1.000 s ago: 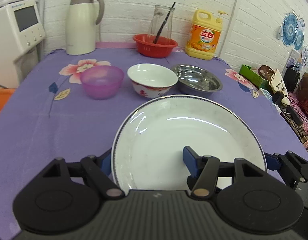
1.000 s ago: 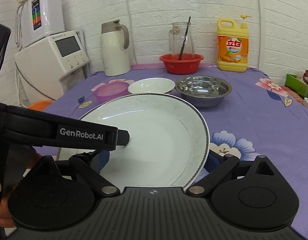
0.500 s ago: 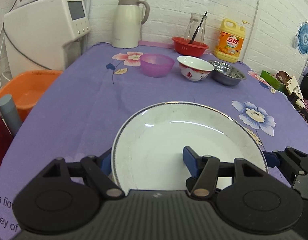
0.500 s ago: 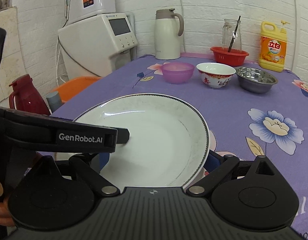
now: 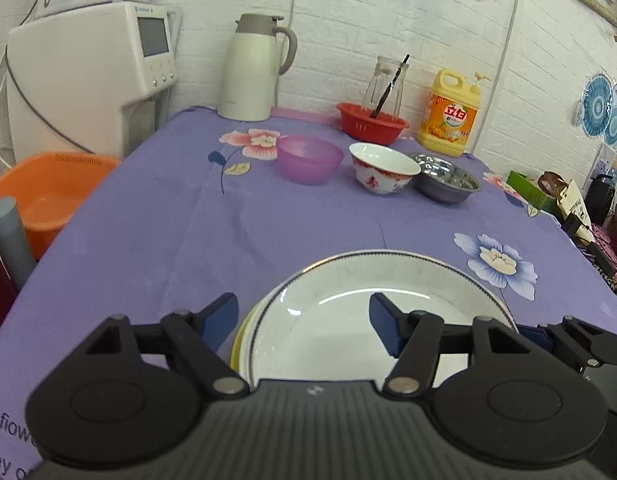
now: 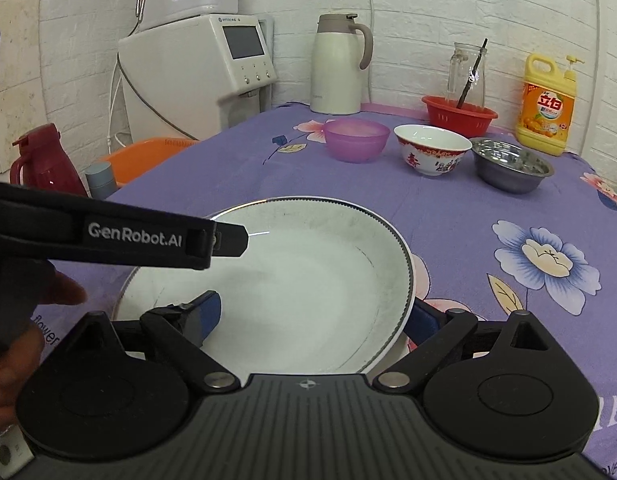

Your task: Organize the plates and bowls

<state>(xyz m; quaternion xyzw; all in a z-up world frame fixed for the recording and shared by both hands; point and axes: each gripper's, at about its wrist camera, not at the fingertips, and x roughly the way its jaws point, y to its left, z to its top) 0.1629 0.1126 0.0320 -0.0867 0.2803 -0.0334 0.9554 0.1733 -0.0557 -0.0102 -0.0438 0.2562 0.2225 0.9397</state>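
A white plate with a dark rim (image 5: 348, 280) (image 6: 308, 248) lies near the table's front edge on top of a yellow-rimmed plate (image 5: 237, 344). My left gripper (image 5: 300, 300) straddles its left rim and its jaws are opening. The outer pad stands just off the rim and the inner pad is over the plate. My right gripper (image 6: 314, 304) is shut on the right rim, one pad inside and one outside. Farther back stand a purple bowl (image 5: 308, 160), a white bowl with red print (image 5: 382, 170) and a steel bowl (image 5: 446, 178) in a row.
At the back are a red basket holding a glass jar (image 5: 372, 122), a yellow detergent bottle (image 5: 452, 120) and a white jug (image 5: 254, 68). Off the left edge stand a water dispenser (image 5: 88, 72), an orange basin (image 5: 48, 196) and a red flask (image 6: 40, 160). A hand (image 6: 12, 340) holds the left gripper.
Both grippers carried the white plate back from the bowls toward the near edge. It now rests on the yellow-rimmed plate, and the left jaws have widened off its rim.
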